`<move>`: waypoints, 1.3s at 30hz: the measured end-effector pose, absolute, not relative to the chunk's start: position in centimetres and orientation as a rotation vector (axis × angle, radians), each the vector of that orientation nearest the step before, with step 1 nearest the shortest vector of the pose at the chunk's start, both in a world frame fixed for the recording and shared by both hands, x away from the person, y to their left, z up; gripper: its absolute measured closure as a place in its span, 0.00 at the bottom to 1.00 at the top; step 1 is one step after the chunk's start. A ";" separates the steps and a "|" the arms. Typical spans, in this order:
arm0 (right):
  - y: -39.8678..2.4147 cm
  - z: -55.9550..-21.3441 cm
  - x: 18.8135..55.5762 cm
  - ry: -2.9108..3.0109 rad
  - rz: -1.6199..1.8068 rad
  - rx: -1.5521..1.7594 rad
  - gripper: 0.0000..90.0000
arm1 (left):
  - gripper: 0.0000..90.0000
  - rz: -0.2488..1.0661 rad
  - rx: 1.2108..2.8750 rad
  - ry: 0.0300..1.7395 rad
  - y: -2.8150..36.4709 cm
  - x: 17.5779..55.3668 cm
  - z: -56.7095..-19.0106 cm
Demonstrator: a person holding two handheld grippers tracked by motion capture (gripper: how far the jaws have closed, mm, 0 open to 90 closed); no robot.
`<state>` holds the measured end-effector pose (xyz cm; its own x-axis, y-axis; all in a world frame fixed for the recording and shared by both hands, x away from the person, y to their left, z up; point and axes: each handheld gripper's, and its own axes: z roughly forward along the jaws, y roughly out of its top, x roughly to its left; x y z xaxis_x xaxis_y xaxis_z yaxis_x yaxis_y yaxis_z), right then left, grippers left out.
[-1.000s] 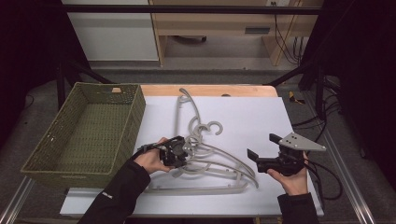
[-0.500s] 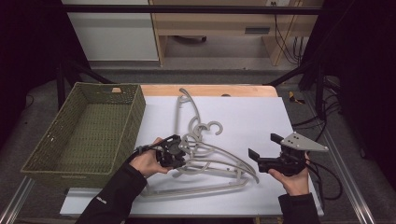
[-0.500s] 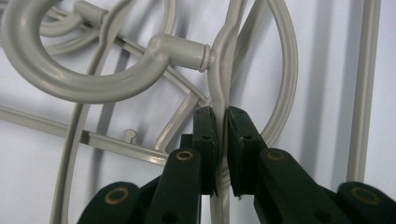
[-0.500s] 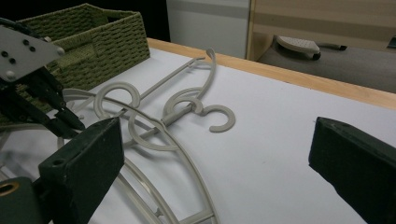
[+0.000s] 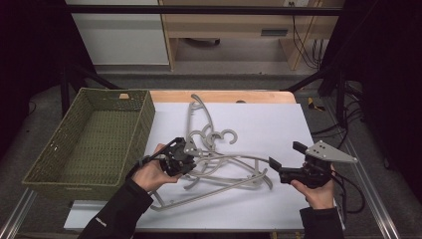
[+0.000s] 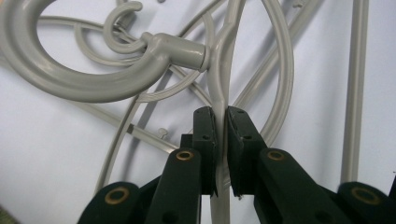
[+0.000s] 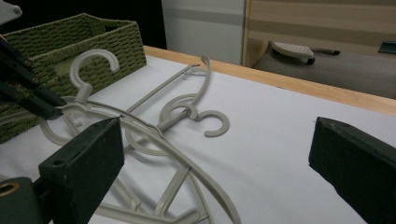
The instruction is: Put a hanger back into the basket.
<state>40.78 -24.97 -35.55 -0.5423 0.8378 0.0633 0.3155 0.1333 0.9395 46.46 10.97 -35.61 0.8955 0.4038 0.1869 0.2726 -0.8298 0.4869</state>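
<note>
A green basket (image 5: 89, 144) is sitting on the left of the white worktop (image 5: 268, 124). Beside it, the left tongs (image 6: 221, 135) are pinching a grey hanger (image 5: 224, 172) from the pile. The right tongs (image 5: 283, 162) are gaping wide. Dark room behind.

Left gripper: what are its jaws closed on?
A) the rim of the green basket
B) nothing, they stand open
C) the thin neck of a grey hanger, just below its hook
C: the left gripper pinches the grey hanger at the neck under the hook.
</note>
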 end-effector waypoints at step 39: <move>-25.4 -35.3 40.6 1.907 1.430 1.112 0.04 | 0.92 0.674 2.350 0.731 18.8 47.0 -23.5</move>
<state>40.60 -25.41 -35.33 -0.5373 0.8400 0.0757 0.3078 0.1118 0.9448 46.99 18.78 -23.53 0.7222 0.6298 0.2860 0.3362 -0.6809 0.6506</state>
